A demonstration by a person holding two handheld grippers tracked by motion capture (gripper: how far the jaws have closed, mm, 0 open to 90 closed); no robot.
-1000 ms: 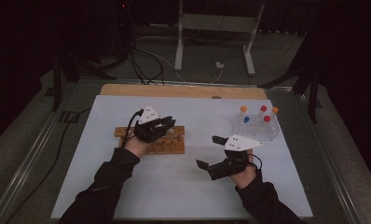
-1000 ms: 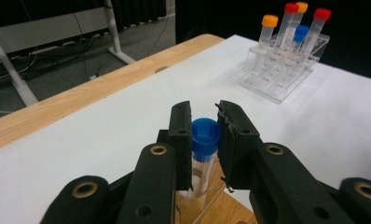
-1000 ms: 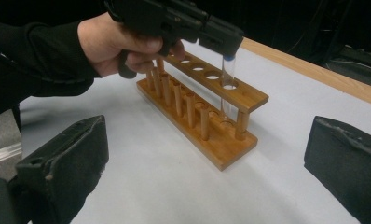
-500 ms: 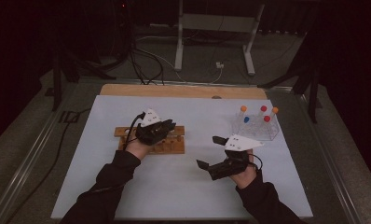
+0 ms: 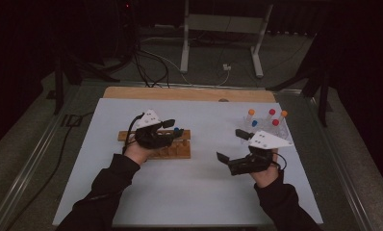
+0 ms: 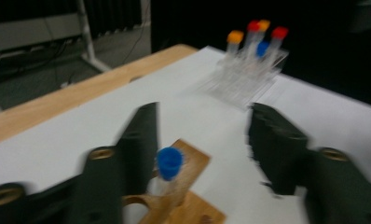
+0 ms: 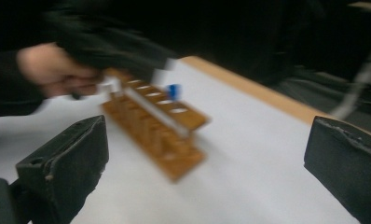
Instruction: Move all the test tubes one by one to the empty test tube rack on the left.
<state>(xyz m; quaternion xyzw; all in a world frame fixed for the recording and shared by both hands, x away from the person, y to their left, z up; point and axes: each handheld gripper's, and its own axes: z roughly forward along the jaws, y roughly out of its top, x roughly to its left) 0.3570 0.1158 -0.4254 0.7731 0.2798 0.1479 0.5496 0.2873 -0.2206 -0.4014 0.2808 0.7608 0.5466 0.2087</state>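
A wooden tube rack [image 5: 172,151] lies left of centre on the white table. One blue-capped tube [image 6: 168,164] stands upright in a hole at its right end [image 5: 176,131]. My left gripper [image 5: 172,130] hovers over that end of the rack, open. In the left gripper view the tube stands between the left gripper's [image 6: 204,116] jaws, close beside the left one, and I cannot tell whether they touch. My right gripper [image 5: 231,146] is held low over the table to the right, wide open and holding nothing. Its own view [image 7: 207,140] looks at the rack [image 7: 158,128] and the blue cap [image 7: 173,91].
A clear plastic rack [image 5: 269,127] with orange-, red- and blue-capped tubes [image 6: 249,51] stands at the back right. A wooden strip [image 5: 189,94] runs along the table's far edge. Dark cables and a stand lie on the floor beyond. Bare white tabletop lies at the front.
The left gripper has shifted only slightly over the wooden rack. The right gripper has hardly moved and stays open.
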